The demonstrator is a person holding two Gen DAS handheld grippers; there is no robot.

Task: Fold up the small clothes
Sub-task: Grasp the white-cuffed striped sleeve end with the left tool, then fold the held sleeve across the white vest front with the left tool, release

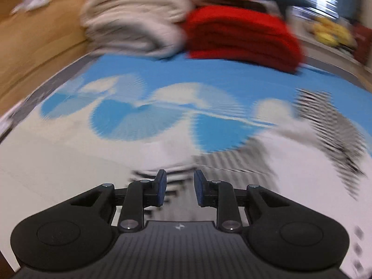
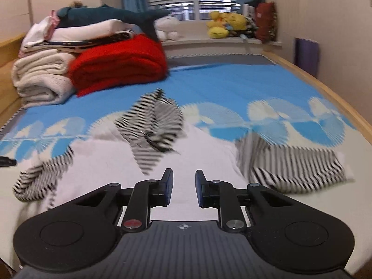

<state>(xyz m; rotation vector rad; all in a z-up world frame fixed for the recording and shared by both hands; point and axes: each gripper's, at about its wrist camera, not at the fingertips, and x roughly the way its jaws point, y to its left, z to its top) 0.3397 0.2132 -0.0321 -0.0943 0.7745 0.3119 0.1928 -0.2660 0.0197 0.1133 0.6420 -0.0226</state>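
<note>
A small black-and-white striped garment lies spread on the bed: a crumpled middle part [image 2: 153, 125], a sleeve at the left [image 2: 39, 176] and a folded sleeve at the right [image 2: 295, 167]. My right gripper [image 2: 183, 189] is open and empty, just short of the garment's white body [image 2: 139, 160]. My left gripper [image 1: 180, 189] is open and empty, low over striped cloth [image 1: 223, 162]; another striped part [image 1: 332, 125] shows at the right. The left wrist view is blurred by motion.
The bed sheet [image 2: 232, 86] is blue and white. A red blanket [image 2: 118, 62] and rolled cream towels [image 2: 39, 76] are stacked at the far left, with a plush shark [image 2: 111, 15] on top. Yellow plush toys [image 2: 227, 24] sit on the windowsill. A wooden bed frame [image 2: 325, 86] runs along the right.
</note>
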